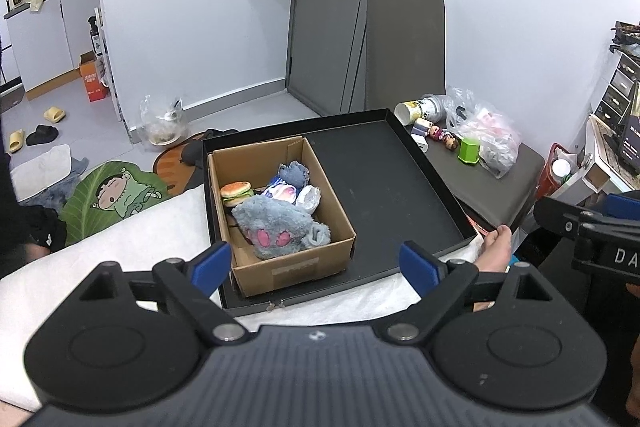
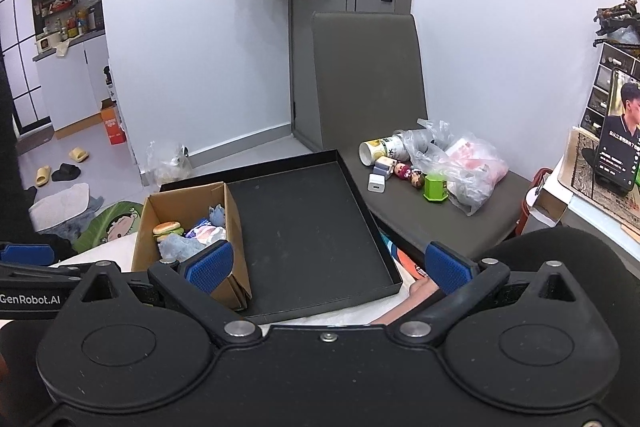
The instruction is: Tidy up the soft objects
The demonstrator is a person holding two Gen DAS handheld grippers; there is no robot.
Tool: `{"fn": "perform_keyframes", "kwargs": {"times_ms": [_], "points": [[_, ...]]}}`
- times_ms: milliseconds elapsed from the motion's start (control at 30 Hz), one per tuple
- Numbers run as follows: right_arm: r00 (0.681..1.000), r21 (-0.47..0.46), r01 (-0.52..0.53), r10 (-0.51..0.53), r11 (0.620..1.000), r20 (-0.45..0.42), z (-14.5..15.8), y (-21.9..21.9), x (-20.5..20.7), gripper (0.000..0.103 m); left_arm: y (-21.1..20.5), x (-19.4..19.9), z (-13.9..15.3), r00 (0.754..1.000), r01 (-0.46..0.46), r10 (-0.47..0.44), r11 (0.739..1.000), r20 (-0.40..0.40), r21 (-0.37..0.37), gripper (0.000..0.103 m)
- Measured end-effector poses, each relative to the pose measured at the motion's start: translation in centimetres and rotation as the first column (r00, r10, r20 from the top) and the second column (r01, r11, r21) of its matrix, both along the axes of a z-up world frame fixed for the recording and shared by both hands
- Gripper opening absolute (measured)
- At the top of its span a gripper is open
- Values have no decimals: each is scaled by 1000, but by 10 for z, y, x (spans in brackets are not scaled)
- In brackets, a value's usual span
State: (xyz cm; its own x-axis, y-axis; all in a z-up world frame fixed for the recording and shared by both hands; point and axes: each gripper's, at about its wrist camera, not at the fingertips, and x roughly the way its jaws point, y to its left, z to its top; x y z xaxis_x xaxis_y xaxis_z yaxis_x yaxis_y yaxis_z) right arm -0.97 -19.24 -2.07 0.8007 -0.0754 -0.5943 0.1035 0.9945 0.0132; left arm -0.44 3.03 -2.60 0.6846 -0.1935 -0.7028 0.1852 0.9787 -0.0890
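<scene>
Room: a small white-walled room with a grey door point(image 1: 320, 7); slippers and a leaf-shaped cartoon mat point(image 1: 112, 195) lay on the floor.
Bed: a white-covered bed point(image 1: 120, 247) carried the work, with no worktop in sight.
Chair: a grey chair point(image 2: 400, 211) just beside the tray held a plastic bag, a tipped cup, small figurines and a green container.
Black tray: the black tray point(image 1: 384, 179) lay on the bed, its right half bare.
Cardboard box: the cardboard box point(image 1: 336, 215) sat in the tray's left half.
Soft objects: a grey plush toy point(image 1: 276, 225), a burger toy point(image 1: 237, 192) and smaller soft pieces lay inside the box.
Left tool: the left tool point(image 1: 316, 265) hung near the box, jaws spread wide, gripping nothing.
Right tool: the right tool point(image 2: 330, 265) hung beside it, likewise wide and empty.
Progress: the sorting looked finished or nearly so, since no soft item showed loose on the tray.
</scene>
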Motion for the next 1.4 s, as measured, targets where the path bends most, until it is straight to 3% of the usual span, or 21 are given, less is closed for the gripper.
{"fn": "perform_keyframes", "kwargs": {"times_ms": [1400], "points": [[1000,47,-16,17,999,-19,-5,-20,6,103,-20,2,10,1000,-15,16,998,-8,57,90]]}}
